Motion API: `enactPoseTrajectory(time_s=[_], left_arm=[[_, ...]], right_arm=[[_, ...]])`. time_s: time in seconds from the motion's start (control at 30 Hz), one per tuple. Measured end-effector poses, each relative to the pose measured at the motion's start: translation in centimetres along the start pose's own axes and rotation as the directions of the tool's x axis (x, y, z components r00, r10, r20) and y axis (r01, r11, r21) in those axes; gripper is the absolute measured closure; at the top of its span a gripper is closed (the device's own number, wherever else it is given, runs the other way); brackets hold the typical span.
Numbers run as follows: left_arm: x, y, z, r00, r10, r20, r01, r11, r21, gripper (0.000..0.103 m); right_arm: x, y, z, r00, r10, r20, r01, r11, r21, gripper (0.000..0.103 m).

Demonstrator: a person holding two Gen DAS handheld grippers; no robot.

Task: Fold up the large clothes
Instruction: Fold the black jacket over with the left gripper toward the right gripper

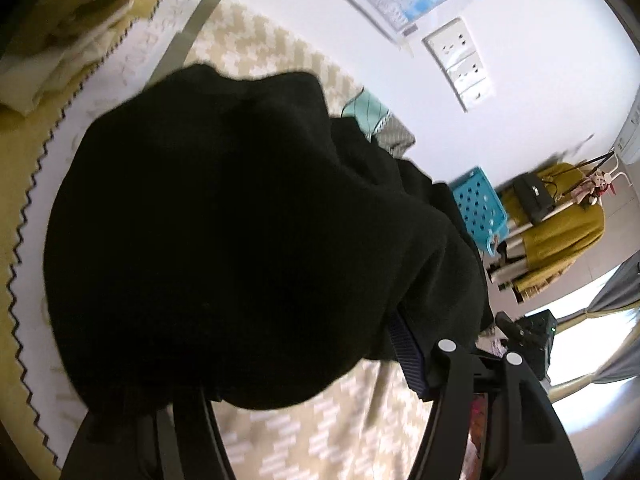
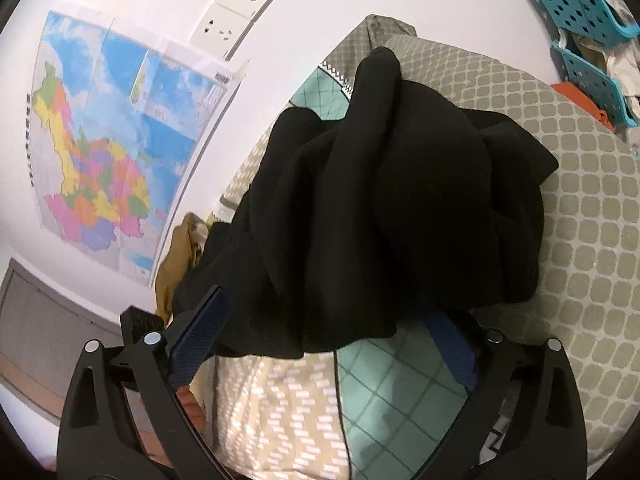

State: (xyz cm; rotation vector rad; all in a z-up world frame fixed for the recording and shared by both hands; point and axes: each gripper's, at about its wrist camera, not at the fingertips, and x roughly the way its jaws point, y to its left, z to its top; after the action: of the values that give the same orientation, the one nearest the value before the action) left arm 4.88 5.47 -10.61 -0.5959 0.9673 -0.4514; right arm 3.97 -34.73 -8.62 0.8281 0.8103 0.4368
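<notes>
Black garment (image 2: 400, 208): bunched on bed (image 2: 580, 200), awaiting spreading. Right gripper (image 2: 324, 344): jaws wide, cloth at twelve o'clock, ungripped. Left gripper (image 1: 280, 396): jaws partly apart; hold indeterminable.

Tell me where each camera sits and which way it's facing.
Left wrist: on the left gripper, looking down its jaws at the black garment on the bed; no hand shows.
Right wrist: on the right gripper, facing the black garment and wall map; jaws open.
Shared: garment, blue basket, wall sockets.
</notes>
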Motion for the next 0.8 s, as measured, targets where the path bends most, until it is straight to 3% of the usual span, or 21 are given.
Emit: enactPoseTrajectory(time_s=[0.07, 0.27, 0.57, 0.8], left_arm=[[0.1, -0.2, -0.1, 1.0, 0.002, 0.012, -0.002, 1.0, 0.007, 0.041], [-1.3, 1.4, -0.2, 0.995, -0.091, 0.04, 0.093, 0.994, -0.05, 0.041], [-1.6, 0.1, 0.9, 0.997, -0.051, 0.065, 0.052, 0.998, -0.017, 0.04], [-1.8, 1.1, 0.7, 0.997, -0.051, 0.053, 0.053, 0.998, -0.03, 0.038]], right_arm=[[0.0, 0.1, -0.1, 1.0, -0.007, 0.002, 0.007, 1.0, 0.001, 0.007], [-0.9, -0.4, -0.7, 1.0, 0.01, 0.003, -0.01, 0.998, 0.065, 0.007], [2.4, 1.2, 1.0, 0.993, -0.114, 0.039, 0.113, 0.993, 0.019, 0.004], [-0.3, -0.3, 0.1, 0.991, -0.121, 0.062, 0.114, 0.989, 0.099, 0.007]])
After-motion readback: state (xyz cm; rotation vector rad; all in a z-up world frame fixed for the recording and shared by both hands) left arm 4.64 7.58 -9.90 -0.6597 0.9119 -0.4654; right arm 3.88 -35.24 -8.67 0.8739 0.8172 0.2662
